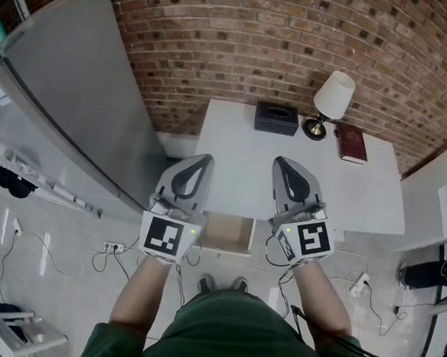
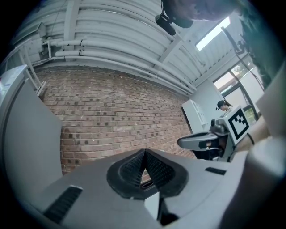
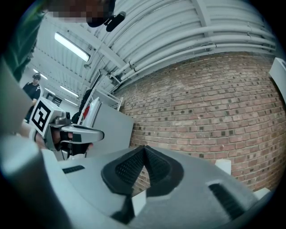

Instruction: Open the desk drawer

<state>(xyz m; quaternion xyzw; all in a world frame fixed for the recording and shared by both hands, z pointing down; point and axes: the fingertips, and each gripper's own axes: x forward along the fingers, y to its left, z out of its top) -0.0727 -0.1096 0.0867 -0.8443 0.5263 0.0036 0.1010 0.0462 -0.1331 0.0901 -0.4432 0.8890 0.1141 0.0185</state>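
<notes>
Jaws are pressed together and empty on both my left gripper (image 1: 203,160) and my right gripper (image 1: 281,163), held side by side over the white desk's (image 1: 362,195) near edge. Between them, lower down, the drawer (image 1: 229,233) stands pulled out of the desk front. A black box (image 1: 276,117), lamp (image 1: 332,98) and red book (image 1: 352,143) line the far edge by the brick wall (image 1: 258,45). A grey panel (image 1: 83,99) stands close on my left.

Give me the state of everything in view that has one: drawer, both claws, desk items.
Drawer: pulled out, inside looks empty.
Left claw: shut, holding nothing.
Right claw: shut, holding nothing.
Lamp: upright, near the desk's back edge.
Red book: closed, lying flat.
Tissue box: sitting flat, left of the lamp.
</notes>
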